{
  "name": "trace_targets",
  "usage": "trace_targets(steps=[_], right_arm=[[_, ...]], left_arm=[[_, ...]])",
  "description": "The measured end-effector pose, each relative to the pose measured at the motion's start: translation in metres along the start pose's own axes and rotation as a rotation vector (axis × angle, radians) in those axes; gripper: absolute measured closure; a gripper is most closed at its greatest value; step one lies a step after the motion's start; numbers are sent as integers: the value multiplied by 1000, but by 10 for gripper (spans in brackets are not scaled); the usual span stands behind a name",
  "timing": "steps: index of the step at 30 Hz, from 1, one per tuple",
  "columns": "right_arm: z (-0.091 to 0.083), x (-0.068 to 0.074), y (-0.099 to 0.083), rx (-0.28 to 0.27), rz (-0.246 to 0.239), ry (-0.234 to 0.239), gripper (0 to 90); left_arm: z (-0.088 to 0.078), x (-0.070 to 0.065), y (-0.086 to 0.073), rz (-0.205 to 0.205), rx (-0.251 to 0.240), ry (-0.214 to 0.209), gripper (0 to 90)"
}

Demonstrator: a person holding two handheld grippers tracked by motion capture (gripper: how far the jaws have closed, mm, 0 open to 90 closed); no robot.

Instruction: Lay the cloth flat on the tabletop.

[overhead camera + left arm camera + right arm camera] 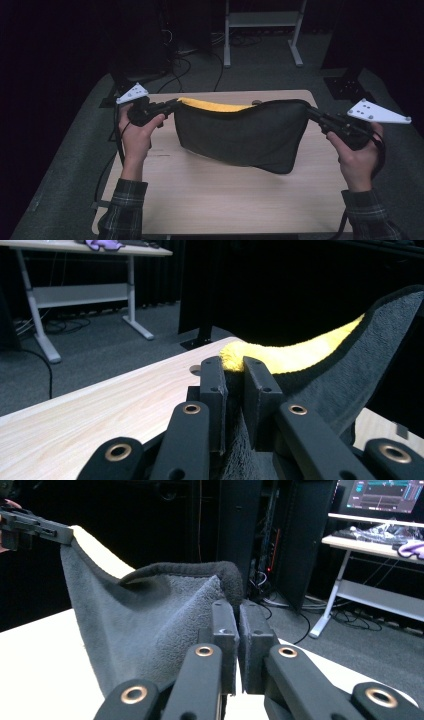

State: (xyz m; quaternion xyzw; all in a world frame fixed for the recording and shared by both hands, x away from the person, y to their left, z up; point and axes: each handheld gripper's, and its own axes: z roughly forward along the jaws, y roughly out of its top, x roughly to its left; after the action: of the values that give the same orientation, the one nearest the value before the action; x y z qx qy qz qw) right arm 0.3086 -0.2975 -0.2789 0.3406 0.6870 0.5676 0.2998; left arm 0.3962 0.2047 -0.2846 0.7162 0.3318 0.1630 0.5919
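A dark grey towel [240, 135] with a yellow inner face [215, 105] hangs stretched between my two grippers above the wooden table [200, 195]. My left gripper [172, 105] is shut on the towel's left top corner; the left gripper view has the grey cloth [320, 390] pinched between the jaws of that gripper [235, 372], with yellow showing behind. My right gripper [311, 112] is shut on the right top corner; in the right gripper view the towel [145, 630] hangs leftward from my right gripper [237, 615]. The towel's bottom edge sags just over the table.
The table's front half lies bare below the towel. Behind the table are a white desk frame [262, 30], floor cables [180, 60] and dark equipment. In the right gripper view stands another desk [370, 545] with a monitor [382, 495].
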Motion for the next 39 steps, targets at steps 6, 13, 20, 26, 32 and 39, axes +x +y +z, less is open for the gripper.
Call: trace_targets(steps=[6, 13, 20, 26, 32, 39], right_arm=[[30, -27, 3, 32, 38, 5, 863], [64, -56, 25, -19, 72, 1, 863], [73, -55, 4, 35, 57, 24, 862], [74, -45, -45, 128, 92, 66, 861], [69, -35, -63, 167, 84, 92, 861], [61, -30, -80, 204, 99, 119, 861]], left_arm=[[20, 21, 17, -5, -29, 27, 804], [26, 31, 40, 35, -116, 42, 804], [25, 24, 4, 41, -15, 39, 803], [28, 20, -40, -18, 72, 14, 803], [25, 13, -67, -51, 108, -5, 802], [16, 7, -89, -73, 141, -17, 802]])
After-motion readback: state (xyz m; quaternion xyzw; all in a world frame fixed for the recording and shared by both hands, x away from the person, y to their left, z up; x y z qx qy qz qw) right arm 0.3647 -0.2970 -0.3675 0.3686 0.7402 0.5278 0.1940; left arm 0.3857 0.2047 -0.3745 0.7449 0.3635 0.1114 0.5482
